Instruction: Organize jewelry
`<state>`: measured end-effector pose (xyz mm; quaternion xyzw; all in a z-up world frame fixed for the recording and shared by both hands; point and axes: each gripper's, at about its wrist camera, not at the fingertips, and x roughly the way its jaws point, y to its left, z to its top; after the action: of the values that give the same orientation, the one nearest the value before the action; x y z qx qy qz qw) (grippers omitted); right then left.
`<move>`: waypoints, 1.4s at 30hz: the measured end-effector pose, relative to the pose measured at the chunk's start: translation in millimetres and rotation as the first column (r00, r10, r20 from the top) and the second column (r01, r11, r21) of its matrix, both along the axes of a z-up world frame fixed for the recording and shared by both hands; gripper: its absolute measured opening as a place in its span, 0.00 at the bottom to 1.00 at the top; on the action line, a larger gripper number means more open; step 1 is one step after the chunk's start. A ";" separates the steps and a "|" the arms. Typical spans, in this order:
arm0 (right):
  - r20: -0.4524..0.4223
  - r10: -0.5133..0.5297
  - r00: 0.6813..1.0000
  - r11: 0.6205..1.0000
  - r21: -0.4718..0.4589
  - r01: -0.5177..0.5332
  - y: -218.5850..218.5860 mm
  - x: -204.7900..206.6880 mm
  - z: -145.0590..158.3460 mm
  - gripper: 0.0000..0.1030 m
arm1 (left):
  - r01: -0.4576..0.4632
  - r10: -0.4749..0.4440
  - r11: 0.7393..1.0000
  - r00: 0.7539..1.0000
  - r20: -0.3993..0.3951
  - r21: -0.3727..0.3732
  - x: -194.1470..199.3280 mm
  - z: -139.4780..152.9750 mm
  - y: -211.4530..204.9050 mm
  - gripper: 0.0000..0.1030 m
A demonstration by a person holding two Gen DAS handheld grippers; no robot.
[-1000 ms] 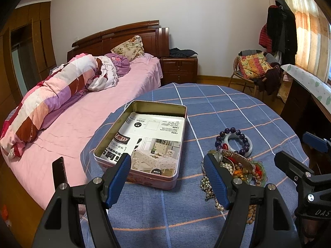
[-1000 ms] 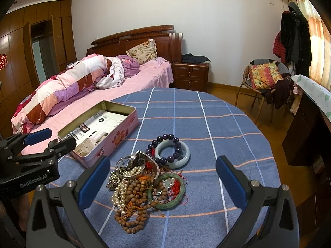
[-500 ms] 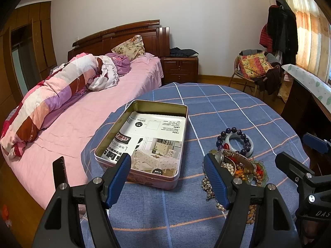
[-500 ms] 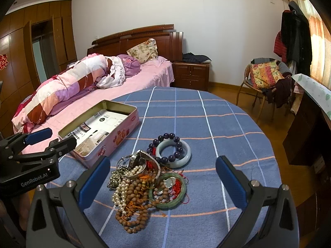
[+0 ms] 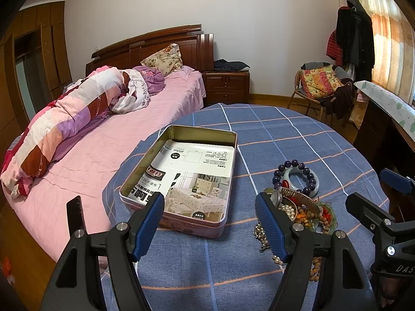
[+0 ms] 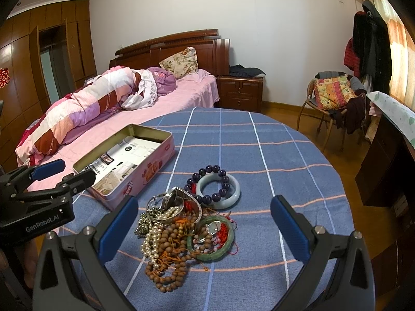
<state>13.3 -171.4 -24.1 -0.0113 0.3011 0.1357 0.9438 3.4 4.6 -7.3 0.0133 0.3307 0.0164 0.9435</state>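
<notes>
A pile of jewelry [image 6: 179, 235] lies on the blue checked tablecloth: wooden beads, pearls, a silver bangle, a green bangle [image 6: 219, 251]. Behind it a pale jade bangle [image 6: 228, 199] lies with a purple bead bracelet [image 6: 207, 171]. An open pink tin [image 6: 145, 171] lined with printed paper stands to the left, also in the left wrist view [image 5: 181, 181]. My right gripper [image 6: 205, 225] is open and empty, above the pile. My left gripper [image 5: 210, 220] is open and empty, at the tin's near edge; the pile [image 5: 298, 212] lies to its right.
The round table [image 6: 259, 150] stands next to a pink bed [image 5: 103, 140] with a rolled quilt on the left. A nightstand [image 6: 241, 93] and a chair [image 6: 334, 98] with clothes stand behind. A dark desk [image 6: 389, 160] is at the right.
Both grippers have crept slightly forward and down toward the table. The jewelry and tin have not moved. Both grippers stay open.
</notes>
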 end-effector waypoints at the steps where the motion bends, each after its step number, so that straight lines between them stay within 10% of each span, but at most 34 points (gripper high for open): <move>1: 0.000 0.000 1.000 1.000 0.000 0.000 0.2 0.0 0.0 1.00 | -0.001 0.001 1.000 1.000 0.000 0.000 0.3 -0.2 0.2 0.71; 23: -0.019 -0.061 0.998 0.997 -0.048 0.060 -19.1 5.4 -20.1 1.00 | 0.007 -0.008 1.000 0.998 -0.067 -0.010 15.0 -27.4 2.9 0.70; 37: -0.076 -0.087 0.993 0.996 -0.029 0.086 -53.4 16.6 -32.8 1.00 | 0.180 -0.175 0.983 0.978 -0.110 0.035 50.3 -46.5 -62.8 0.70; 42: -0.070 -0.103 0.992 0.995 -0.007 0.103 -61.0 18.5 -30.1 1.00 | 0.204 -0.197 0.979 0.958 -0.209 0.015 69.7 -69.2 -72.4 0.44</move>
<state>31.7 -232.3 -54.1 0.0072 0.3344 0.0865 0.9384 73.1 -67.8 -76.5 0.0653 0.4233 -0.0747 0.9006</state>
